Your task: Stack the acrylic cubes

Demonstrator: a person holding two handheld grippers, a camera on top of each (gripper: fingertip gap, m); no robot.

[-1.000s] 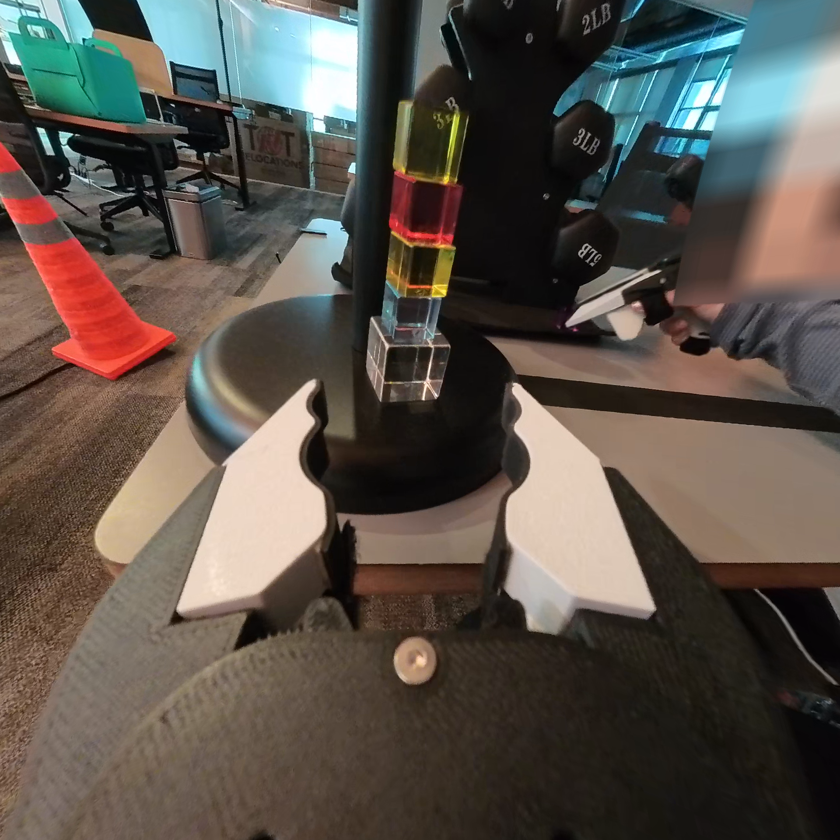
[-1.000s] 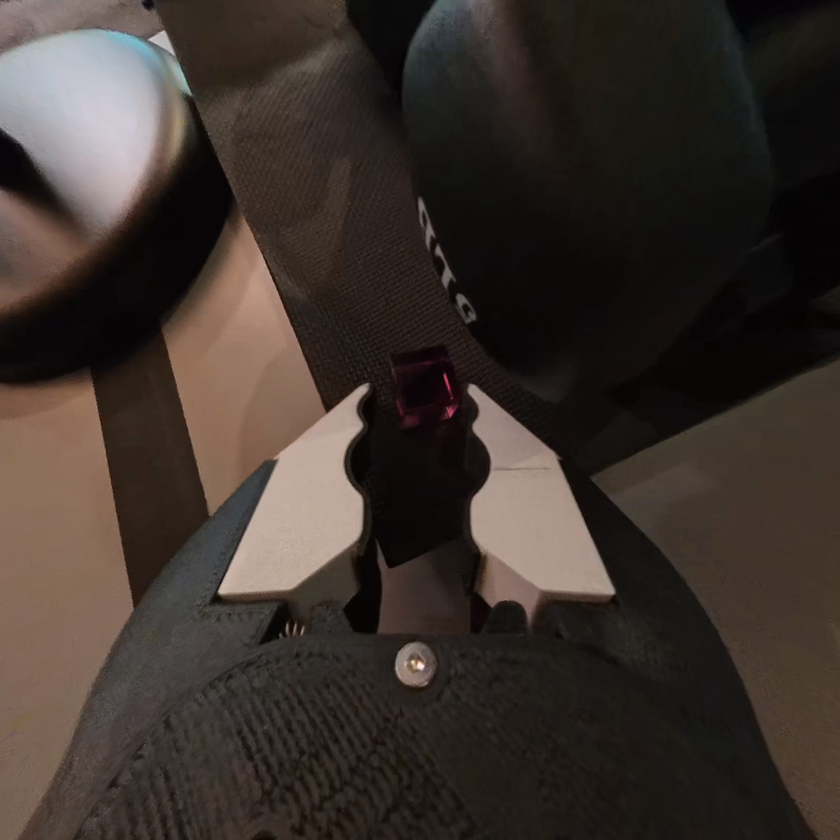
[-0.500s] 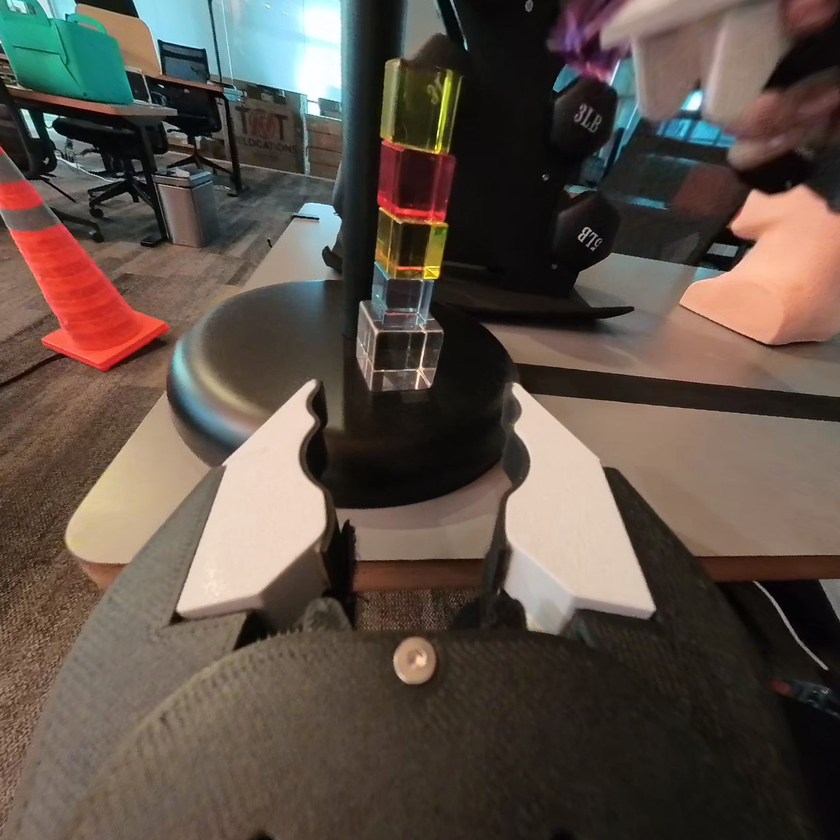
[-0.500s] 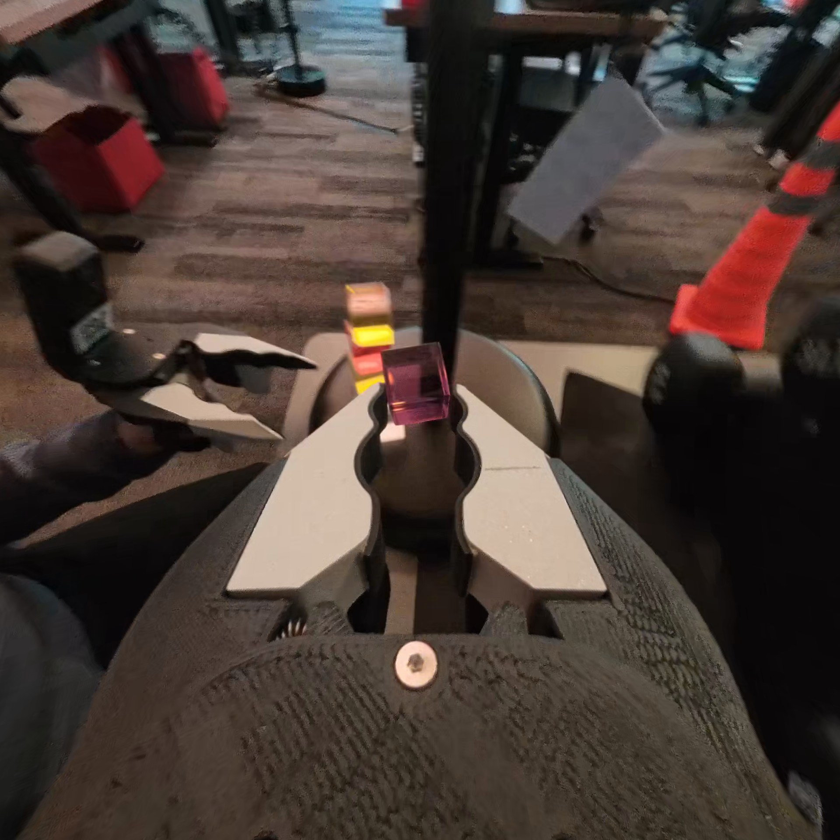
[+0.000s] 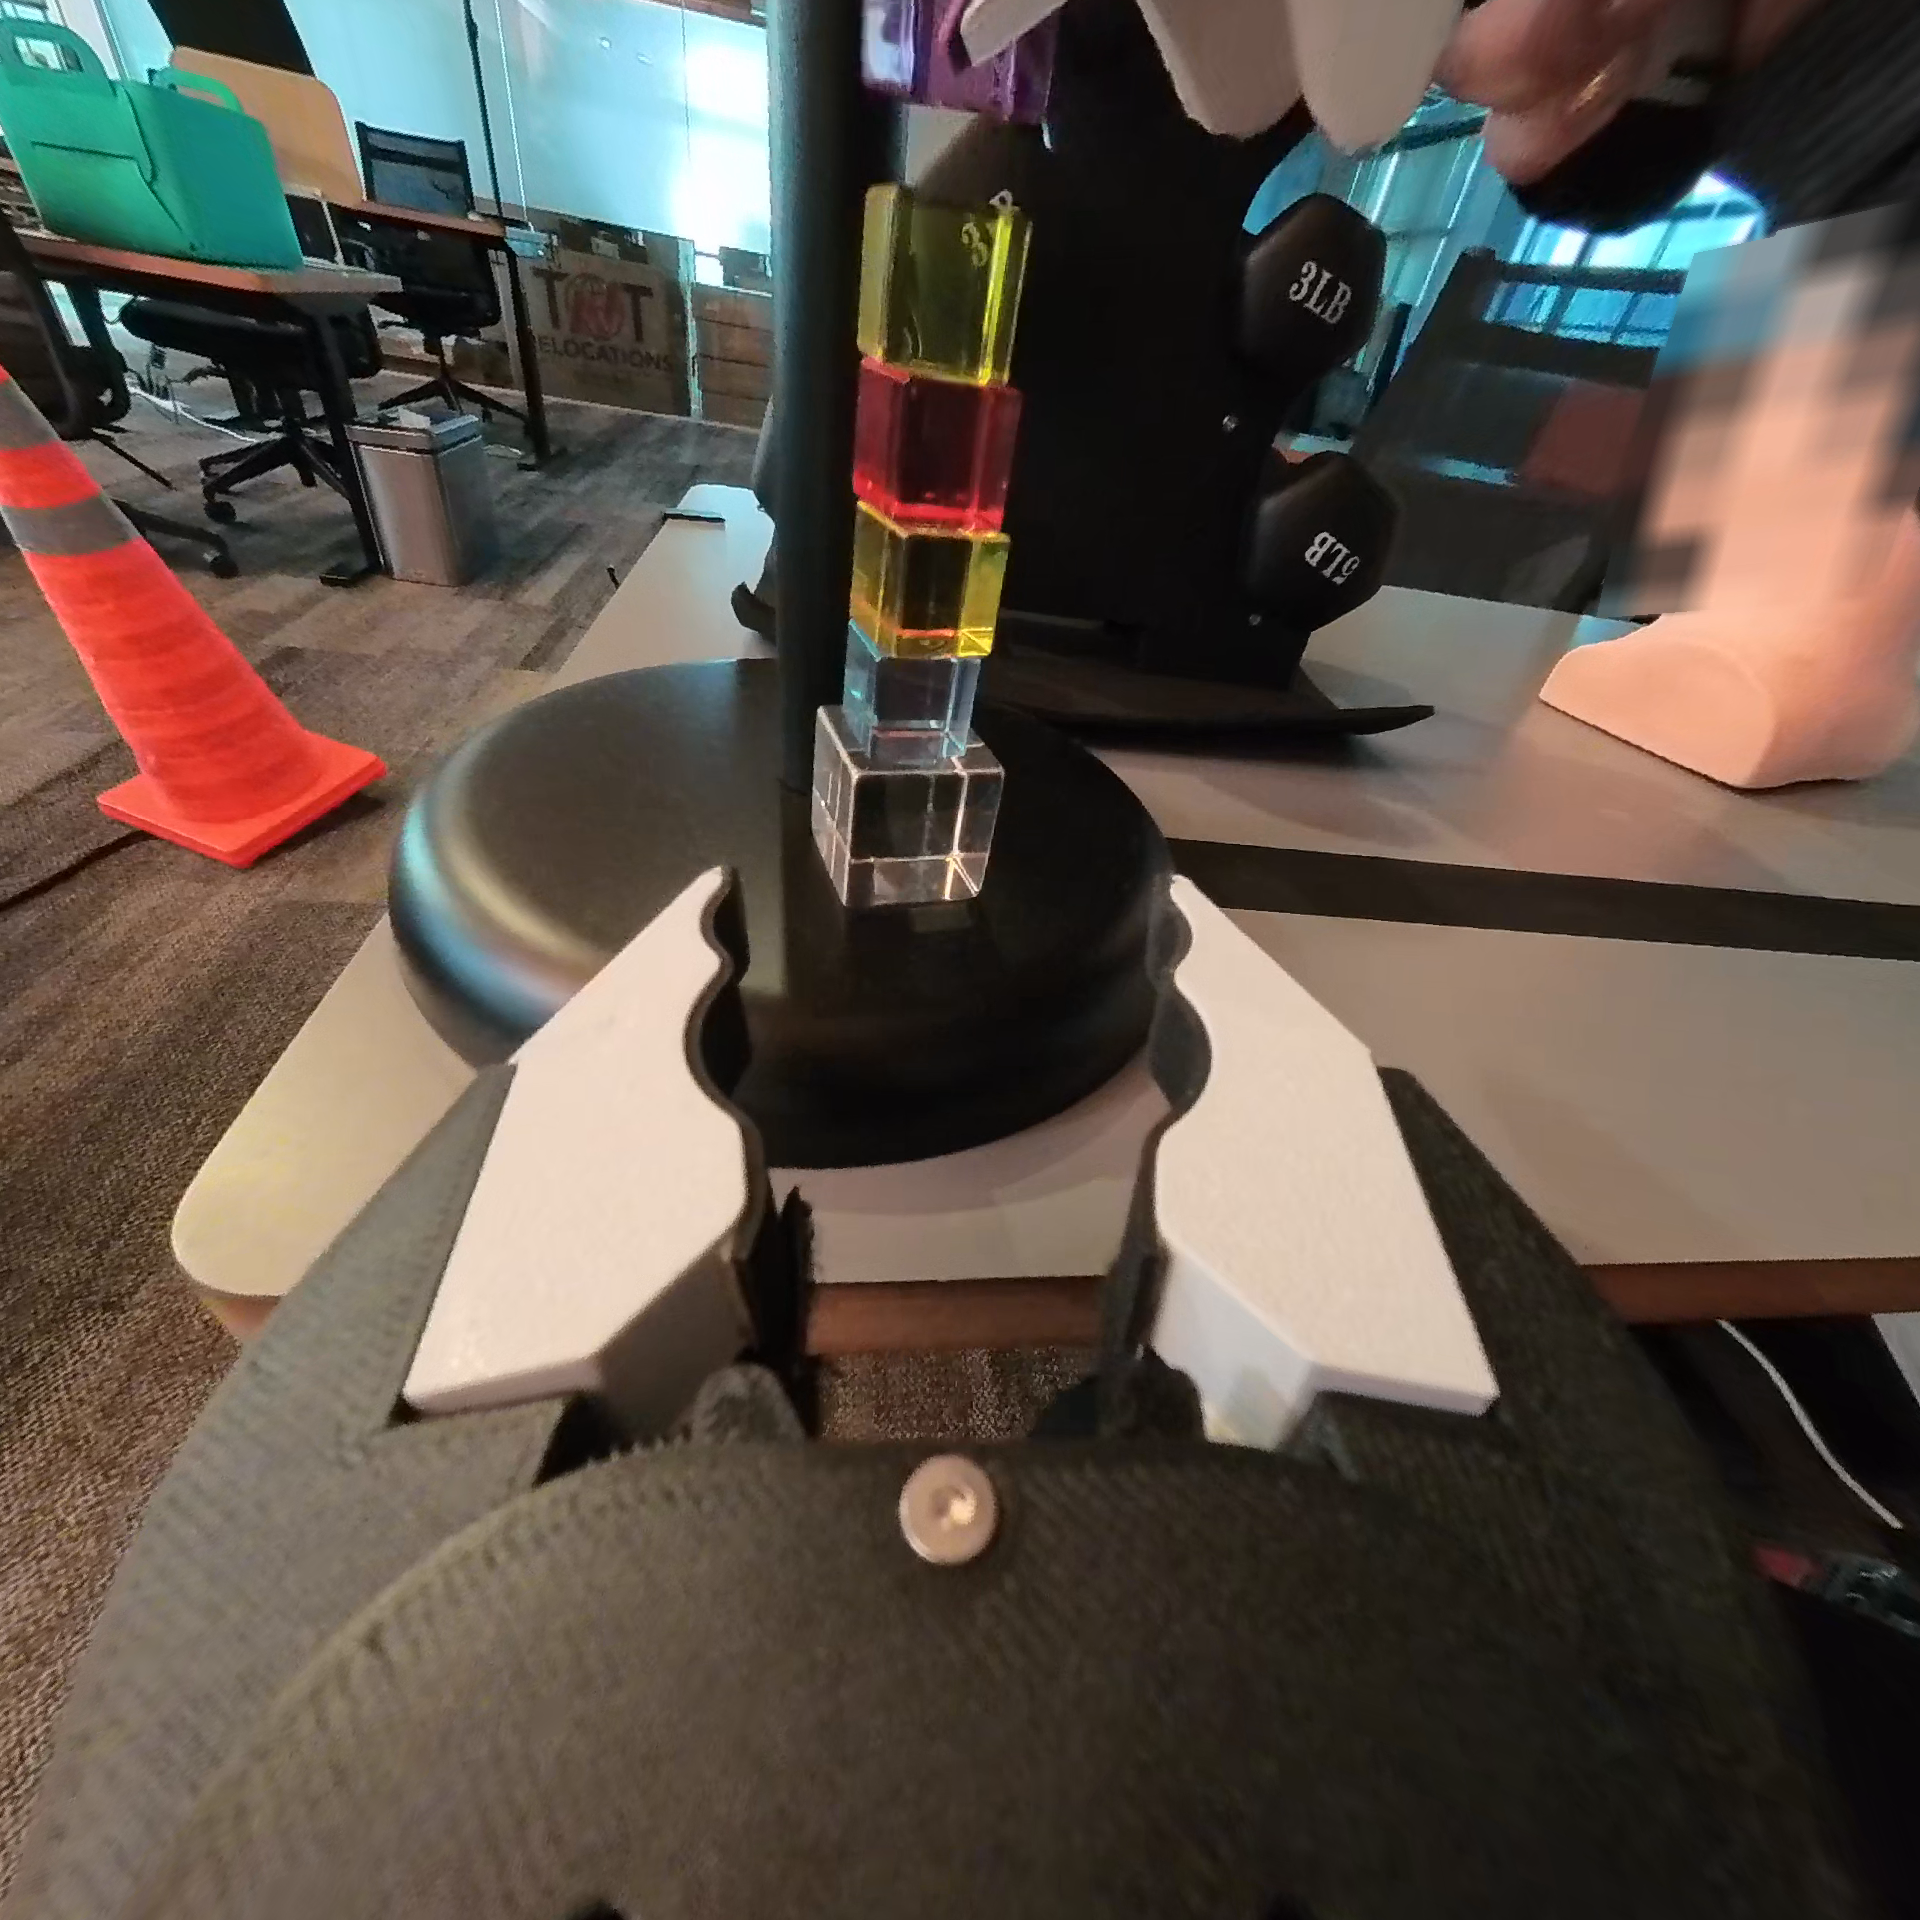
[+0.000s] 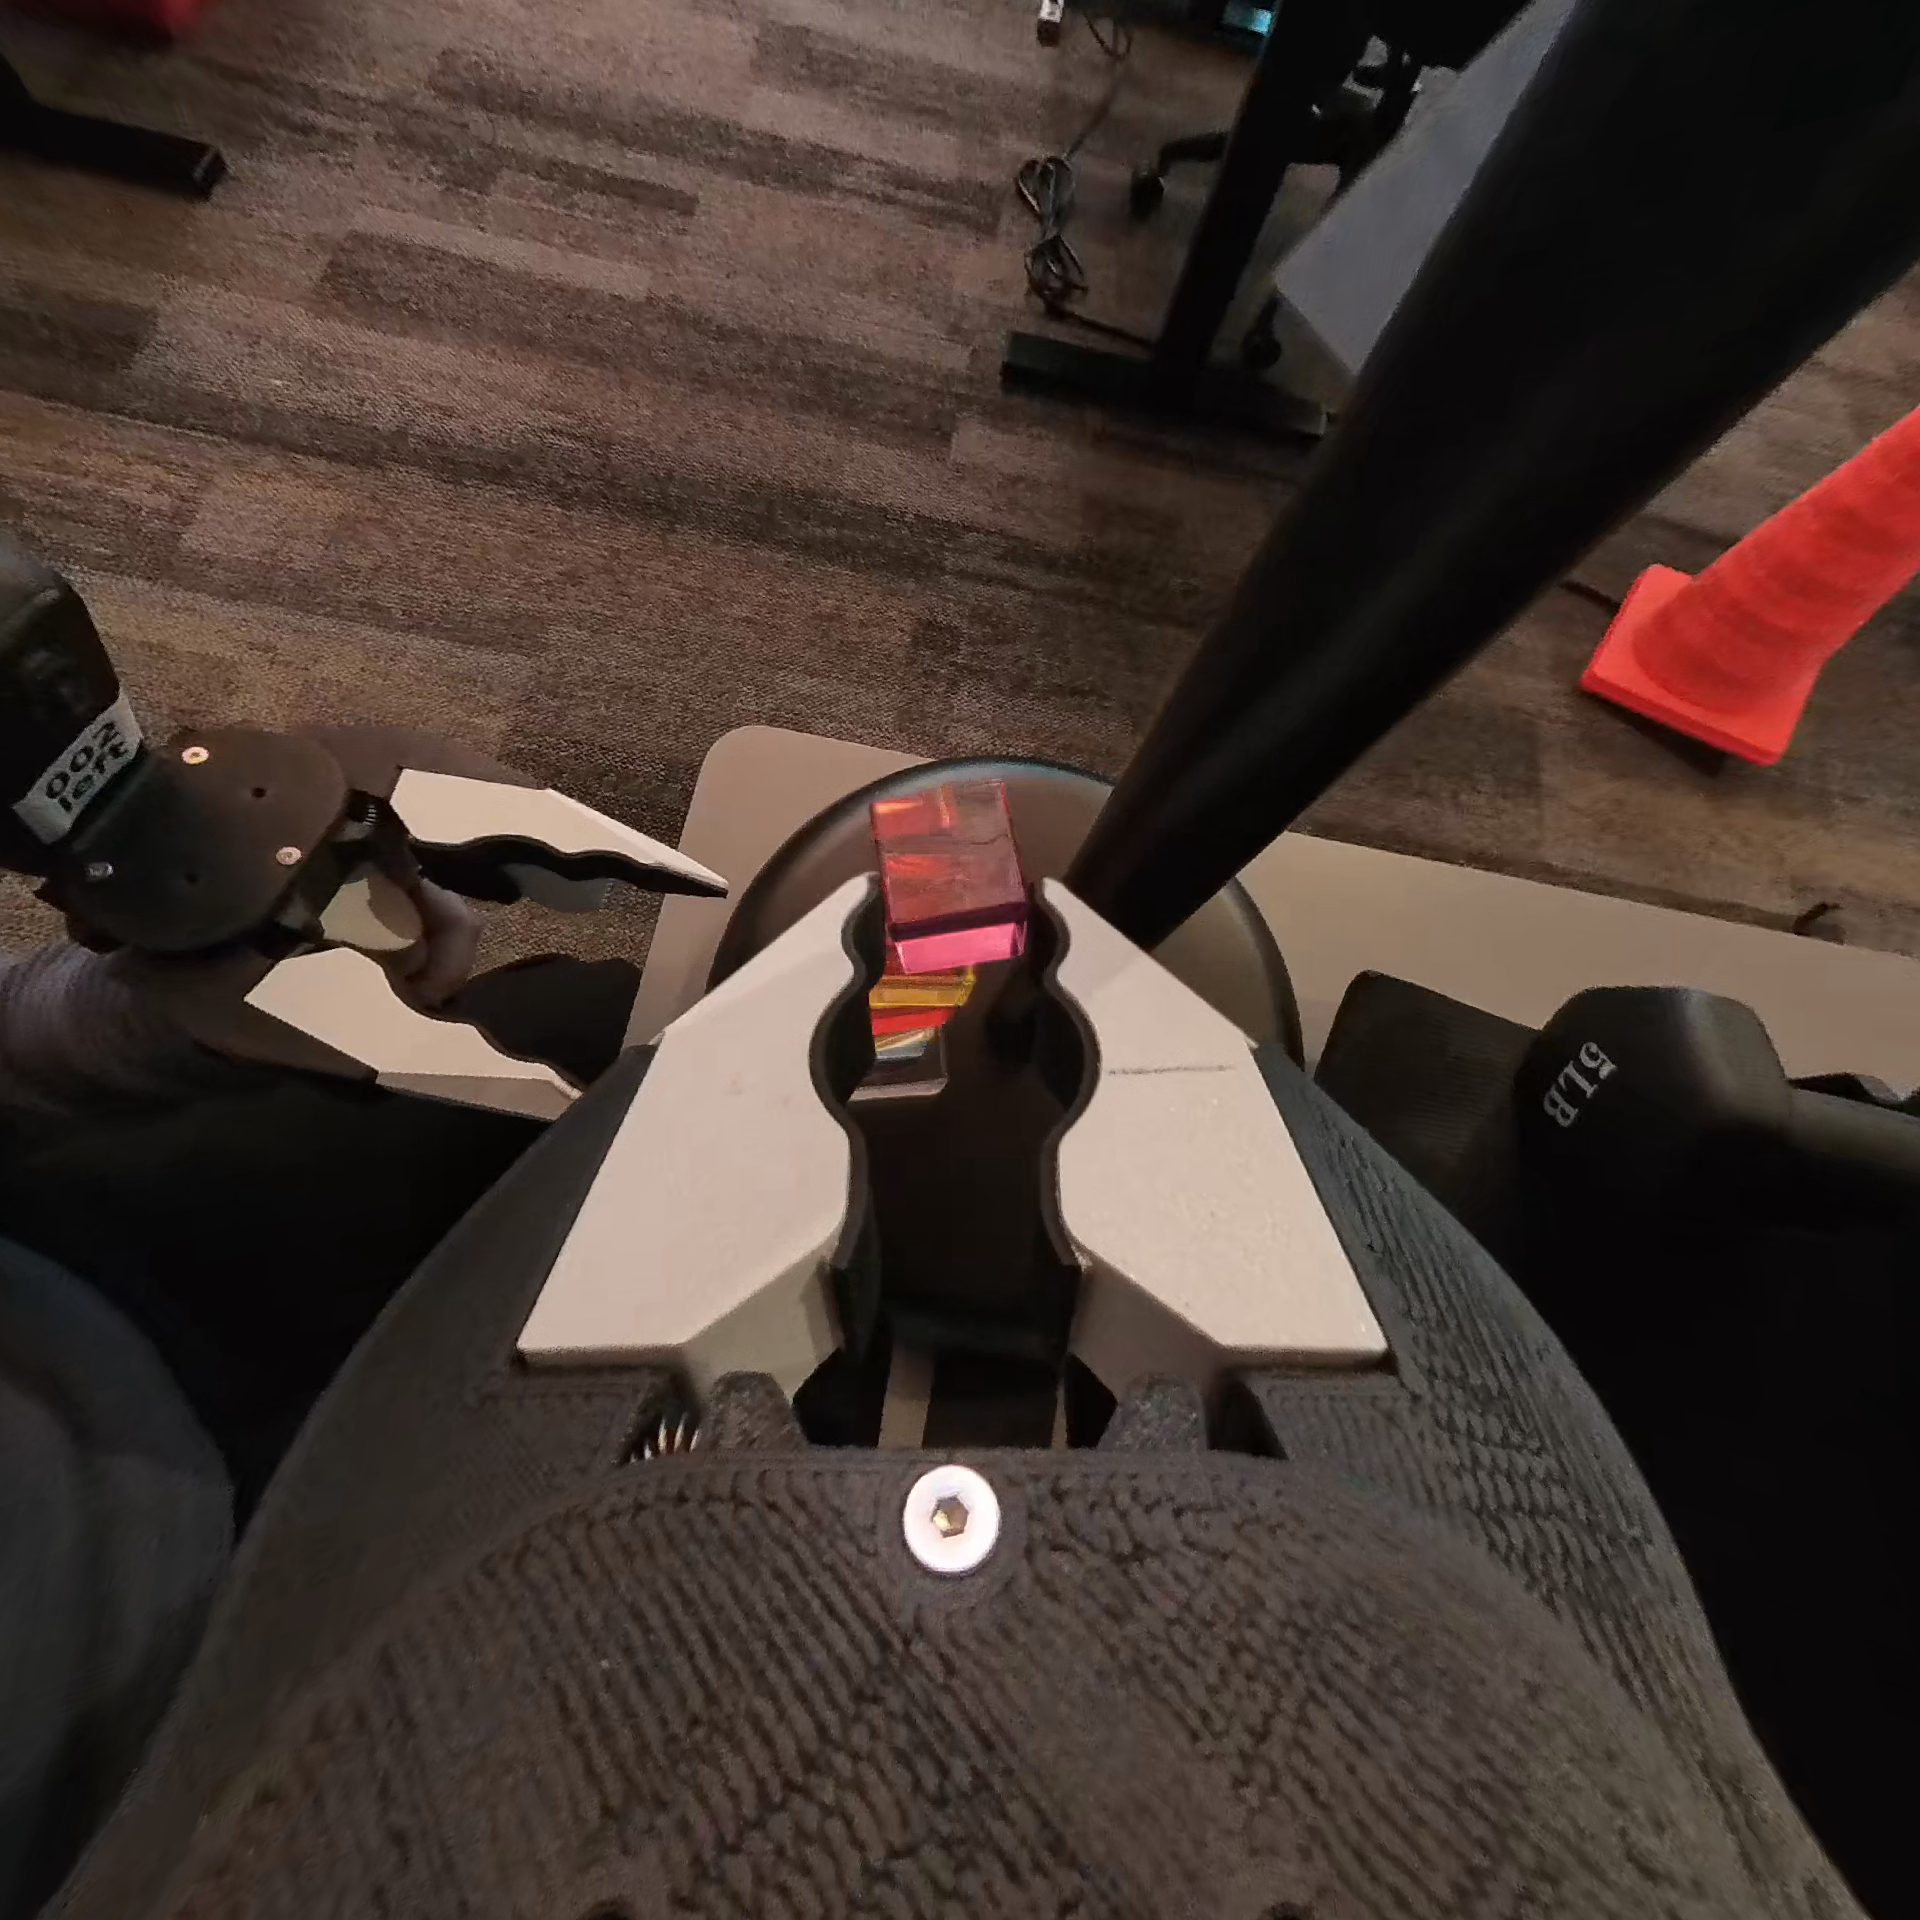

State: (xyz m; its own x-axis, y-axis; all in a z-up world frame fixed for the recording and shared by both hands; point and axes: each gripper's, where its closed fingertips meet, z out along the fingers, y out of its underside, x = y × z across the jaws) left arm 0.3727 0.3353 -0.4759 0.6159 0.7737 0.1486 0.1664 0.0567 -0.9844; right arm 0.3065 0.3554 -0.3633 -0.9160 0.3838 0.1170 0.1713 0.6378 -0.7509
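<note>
A stack of see-through cubes (image 5: 930, 582) stands on the black round base (image 5: 582, 831) of a pole: clear at the bottom, then pale blue, yellow, red, and yellow-green on top. My left gripper (image 5: 945, 904) is open and empty, low in front of the base at the table edge. My right gripper (image 6: 956, 896) is shut on a purple cube (image 6: 951, 883) and holds it just above the stack (image 6: 920, 1013). The purple cube also shows at the top of the left wrist view (image 5: 956, 52), over the top cube. The left gripper (image 6: 623, 987) shows open at the left of the right wrist view.
The black pole (image 5: 810, 416) rises right beside the stack, also in the right wrist view (image 6: 1403, 520). A black dumbbell rack (image 5: 1309, 416) stands behind. A pale pink object (image 5: 1766, 707) sits on the table at the right. An orange cone (image 5: 156, 644) stands on the carpet. Tip to tip, the grippers are about 15 cm apart.
My right gripper closed on the purple cube at the foot of the dumbbell rack, lifted it and carried it over the stack. The left gripper stayed open and nearly still.
</note>
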